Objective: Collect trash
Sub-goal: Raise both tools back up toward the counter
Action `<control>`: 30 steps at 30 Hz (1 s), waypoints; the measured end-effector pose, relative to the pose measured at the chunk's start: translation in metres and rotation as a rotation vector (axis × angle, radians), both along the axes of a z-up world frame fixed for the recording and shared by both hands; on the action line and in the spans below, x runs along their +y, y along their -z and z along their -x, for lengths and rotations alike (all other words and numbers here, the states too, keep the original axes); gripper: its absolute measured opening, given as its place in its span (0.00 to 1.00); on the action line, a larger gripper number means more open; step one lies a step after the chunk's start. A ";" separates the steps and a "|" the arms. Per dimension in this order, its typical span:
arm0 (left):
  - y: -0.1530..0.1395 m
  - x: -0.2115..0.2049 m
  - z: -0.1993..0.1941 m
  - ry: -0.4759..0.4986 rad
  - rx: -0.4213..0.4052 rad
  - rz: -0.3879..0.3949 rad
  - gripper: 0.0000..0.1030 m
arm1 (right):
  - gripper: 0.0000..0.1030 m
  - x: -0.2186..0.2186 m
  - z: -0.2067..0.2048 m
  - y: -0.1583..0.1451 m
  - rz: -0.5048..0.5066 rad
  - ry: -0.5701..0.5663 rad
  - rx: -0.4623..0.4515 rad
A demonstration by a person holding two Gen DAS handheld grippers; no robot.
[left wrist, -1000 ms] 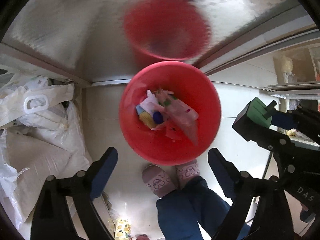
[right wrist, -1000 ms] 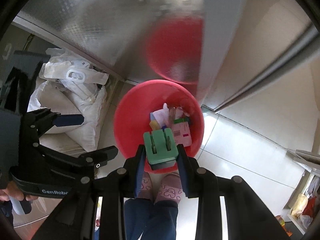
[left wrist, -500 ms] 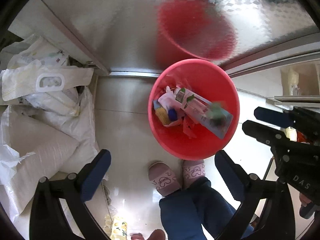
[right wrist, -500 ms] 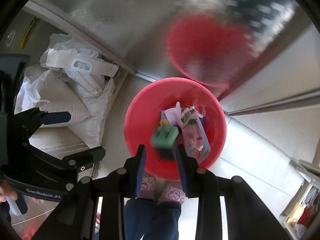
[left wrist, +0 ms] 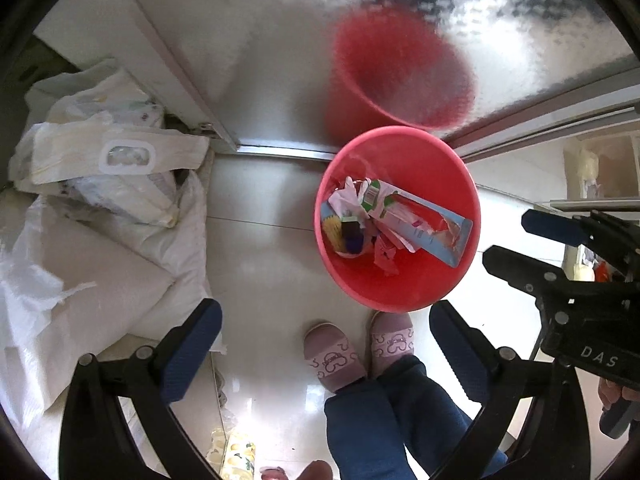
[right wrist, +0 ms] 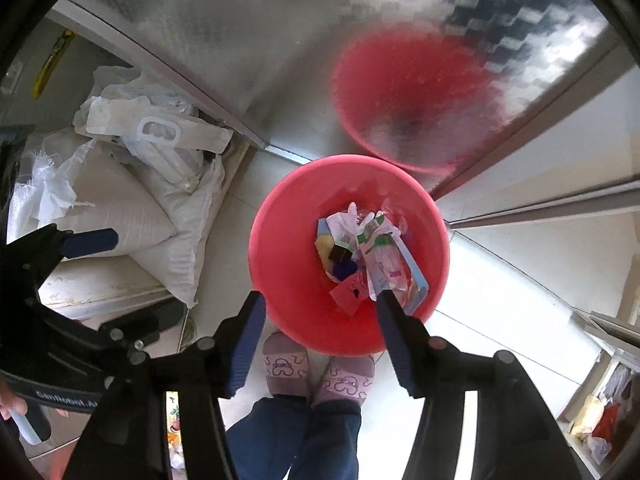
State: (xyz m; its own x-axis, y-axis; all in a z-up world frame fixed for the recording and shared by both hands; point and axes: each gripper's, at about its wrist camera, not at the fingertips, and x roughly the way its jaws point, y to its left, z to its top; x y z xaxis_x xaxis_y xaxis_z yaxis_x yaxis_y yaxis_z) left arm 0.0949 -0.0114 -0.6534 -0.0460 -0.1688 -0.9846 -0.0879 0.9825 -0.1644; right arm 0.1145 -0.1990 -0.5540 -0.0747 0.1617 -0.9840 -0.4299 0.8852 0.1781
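A red bin (left wrist: 400, 292) (right wrist: 288, 268) stands on the pale tiled floor and holds trash: a long flat package (left wrist: 424, 220) (right wrist: 390, 264), crumpled wrappers, a yellow sponge and a green-topped dark block (right wrist: 340, 253) (left wrist: 352, 229). My right gripper (right wrist: 320, 300) hangs straight above the bin's near side. Its jaws are opening and nothing is between them. My left gripper (left wrist: 323, 318) stands wide open and empty, above the floor to the left of the bin. Each gripper also shows at the edge of the other's view.
A person's pink slippers (left wrist: 352, 348) and blue trouser legs stand just in front of the bin. White sacks and bags (left wrist: 100, 220) are piled at the left. A frosted glass door (left wrist: 260, 48) behind mirrors the bin. Shelves (right wrist: 600, 412) stand at the right.
The green block has left my right gripper's jaws and now lies in the red bin; those jaws have spread apart. My left gripper has shifted left, away from the bin.
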 end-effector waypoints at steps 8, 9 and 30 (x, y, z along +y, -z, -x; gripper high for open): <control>-0.074 0.003 0.014 -0.005 -0.058 -0.054 1.00 | 0.69 -0.009 0.010 -0.056 -0.017 -0.014 -0.015; -0.087 0.004 0.016 -0.011 -0.068 -0.053 1.00 | 0.71 -0.010 0.011 -0.066 -0.023 -0.017 -0.020; -0.361 -0.006 0.051 -0.092 -0.254 -0.109 1.00 | 0.99 -0.026 0.052 -0.296 -0.114 -0.047 -0.158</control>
State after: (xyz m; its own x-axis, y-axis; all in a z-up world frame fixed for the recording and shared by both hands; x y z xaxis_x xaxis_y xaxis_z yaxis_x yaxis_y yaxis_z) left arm 0.0441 -0.0175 -0.2919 0.2145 -0.0535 -0.9753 -0.1472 0.9853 -0.0864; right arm 0.0627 -0.2251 -0.2579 0.0688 0.2722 -0.9598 -0.5010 0.8414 0.2027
